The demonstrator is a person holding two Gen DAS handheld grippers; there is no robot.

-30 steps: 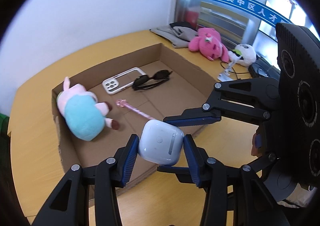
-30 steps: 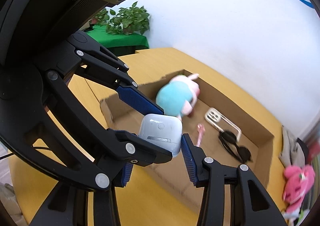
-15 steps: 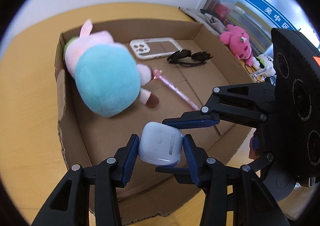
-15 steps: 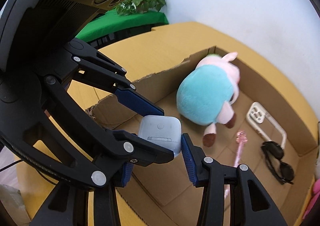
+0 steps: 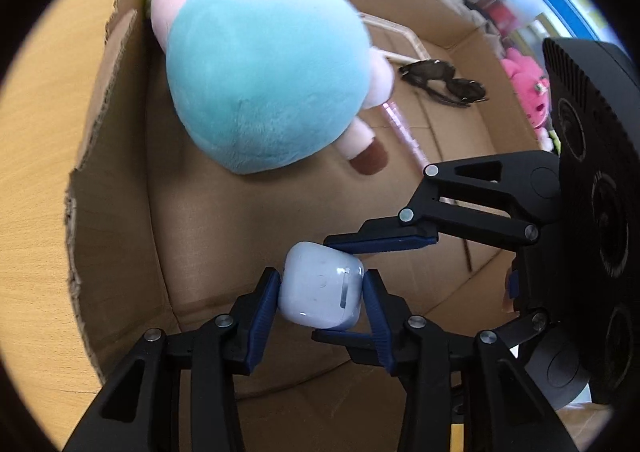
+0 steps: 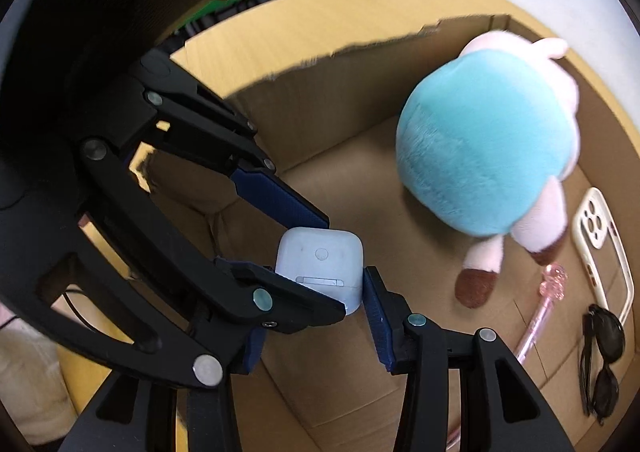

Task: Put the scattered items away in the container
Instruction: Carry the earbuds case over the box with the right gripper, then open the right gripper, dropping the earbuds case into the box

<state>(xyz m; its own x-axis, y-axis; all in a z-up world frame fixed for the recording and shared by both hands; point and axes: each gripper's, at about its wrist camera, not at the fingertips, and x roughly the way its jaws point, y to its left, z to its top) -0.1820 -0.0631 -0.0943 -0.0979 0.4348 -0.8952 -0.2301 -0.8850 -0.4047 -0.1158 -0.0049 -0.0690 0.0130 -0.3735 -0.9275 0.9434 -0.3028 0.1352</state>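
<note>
The cardboard box point(image 5: 120, 220) already holds the big blue plush point(image 5: 264, 84), so I'd lower the white earbud case point(image 5: 322, 292) onto the bare floor at the plush's 6 o'clock. Both the left gripper point(image 5: 320, 296) and right gripper point(image 6: 320, 272) pinch the case; the left's jaws are closing tighter, so release together. No readable writing anywhere.

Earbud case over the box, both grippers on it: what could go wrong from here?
1. The white earbud case is pinched by the left gripper and the right gripper at crossing angles; the left jaws are closing, and uneven release may twist or flip it.
2. It hangs above the cardboard box floor; dropped, it may bounce.
3. The plush toy lies close; a drift could land the case on it.
</note>
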